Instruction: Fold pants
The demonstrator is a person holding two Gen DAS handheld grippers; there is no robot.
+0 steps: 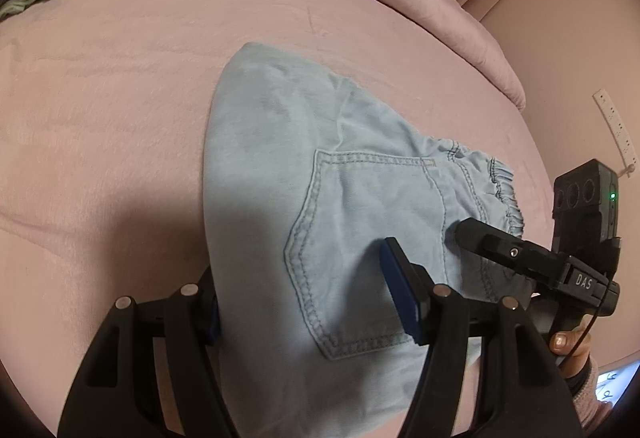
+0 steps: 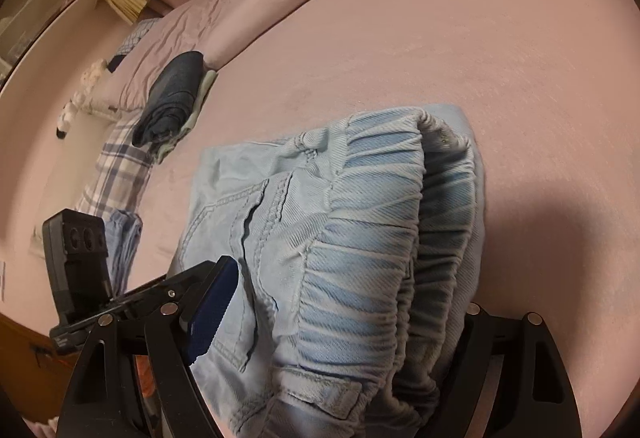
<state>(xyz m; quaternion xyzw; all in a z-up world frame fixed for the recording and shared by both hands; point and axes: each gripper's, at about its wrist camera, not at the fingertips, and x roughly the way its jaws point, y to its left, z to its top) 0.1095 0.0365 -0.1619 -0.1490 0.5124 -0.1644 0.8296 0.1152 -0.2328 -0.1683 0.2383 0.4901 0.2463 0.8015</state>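
Left wrist view: the left tool (image 1: 316, 298) stands wide apart, its fingers straddling the folded light-blue denim pants (image 1: 320, 174) without pinching them. The right tool (image 1: 472, 234) enters at 3 o'clock, tip on the cloth beside the elastic waistband (image 1: 506, 194). In the right wrist view, the right tool (image 2: 340, 314) also spreads wide around the waistband end. The pants lie on a pink bed (image 2: 440, 38); folded dark clothes (image 2: 172, 98) sit at 10 o'clock.
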